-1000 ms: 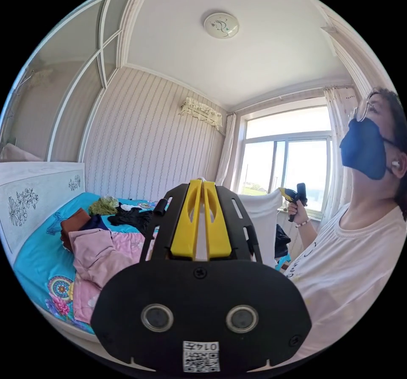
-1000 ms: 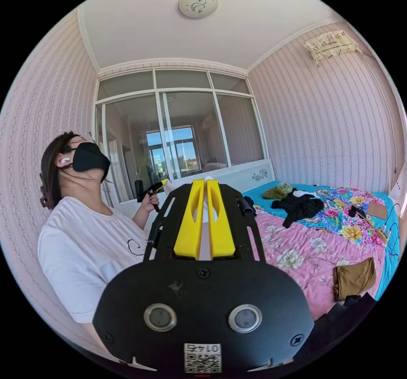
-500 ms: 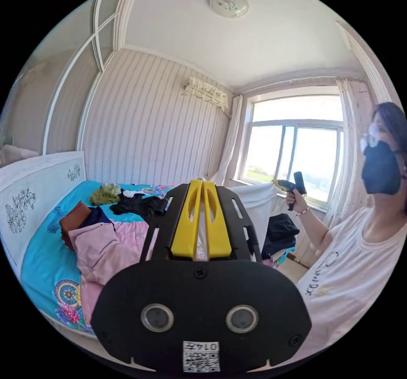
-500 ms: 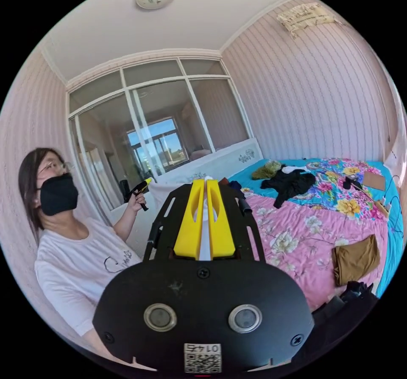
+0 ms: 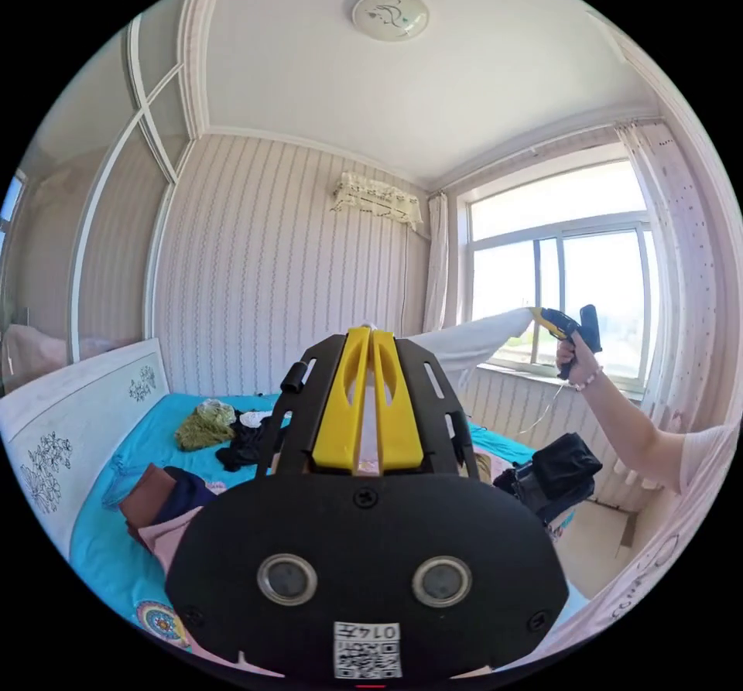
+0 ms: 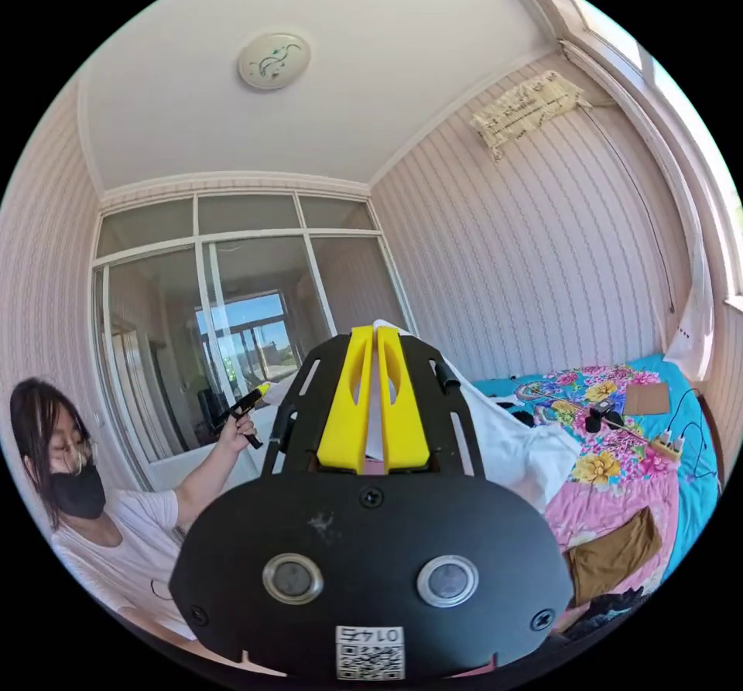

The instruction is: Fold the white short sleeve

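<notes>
Above the bed (image 6: 619,482) the white short sleeve (image 6: 511,443) hangs stretched between both grippers, left gripper (image 5: 370,335) and right gripper (image 6: 371,333) each clamped shut on an edge. Looks light and floppy, so I'd grip at the shoulders.

Shirt (image 5: 472,343) stretched between claws, above bed (image 5: 108,559)

Bright daylight from window (image 5: 569,281), glass overexposed; both views sharp, strong fisheye bending at edges.
</notes>
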